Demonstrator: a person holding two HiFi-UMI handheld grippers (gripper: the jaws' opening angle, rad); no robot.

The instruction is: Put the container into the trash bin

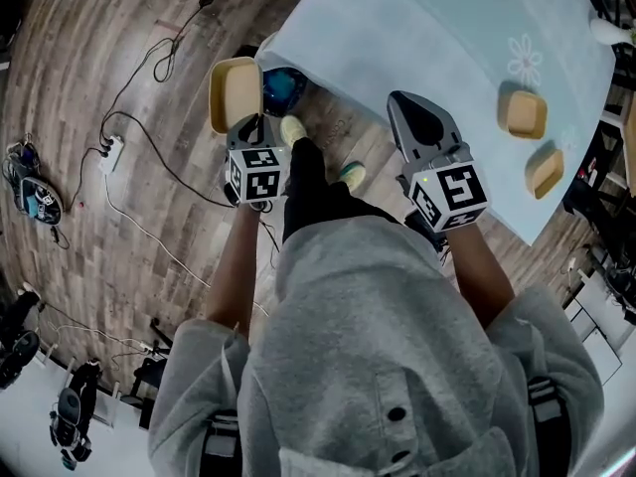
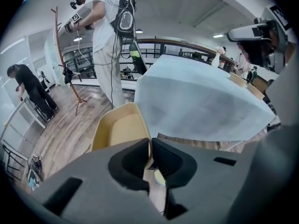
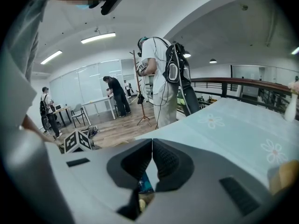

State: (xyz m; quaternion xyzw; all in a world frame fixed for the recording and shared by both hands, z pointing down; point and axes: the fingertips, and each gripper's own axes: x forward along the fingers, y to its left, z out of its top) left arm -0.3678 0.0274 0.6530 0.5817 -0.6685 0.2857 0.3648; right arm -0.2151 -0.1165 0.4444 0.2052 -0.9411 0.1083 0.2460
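1. Already the container point(image 1: 236, 92) point(image 2: 122, 127) is off the desk, pinched by its near rim in the left tool point(image 1: 255, 125) point(image 2: 150, 146). The jaws are closed almost together on that thin wall. It stands on edge ahead of the tool, with its long axis running on along the line the jaws point and its open face turned sideways.
2. The relation that matters: the trash bin point(image 1: 285, 89) lies just beside the container, on the side of the left tool that faces the right tool. It is half tucked under the overhanging edge of the desk point(image 1: 417, 28) point(image 2: 201, 101). The bin sits lower than the jaws, on the floor.
3. The left tool is much the nearer of the two, so I judge the coming move to be a short sideways shift and a drop over the bin's mouth. The likeliest snag is the container catching the desk's cloth edge.
4. Contents: the held container's pale hollow shows nothing in it. The bin shows a blue lining, and what lies inside I cannot tell.
5. The right tool point(image 1: 409, 102) point(image 3: 150, 143) hangs over the desk edge, well to the far side of the bin. Its jaws are pressed together with nothing between them.
6. Beyond the right tool, two more containers point(image 1: 523, 114) point(image 1: 545, 172) lie on the desk, apart from each other, with nothing plainly in them.
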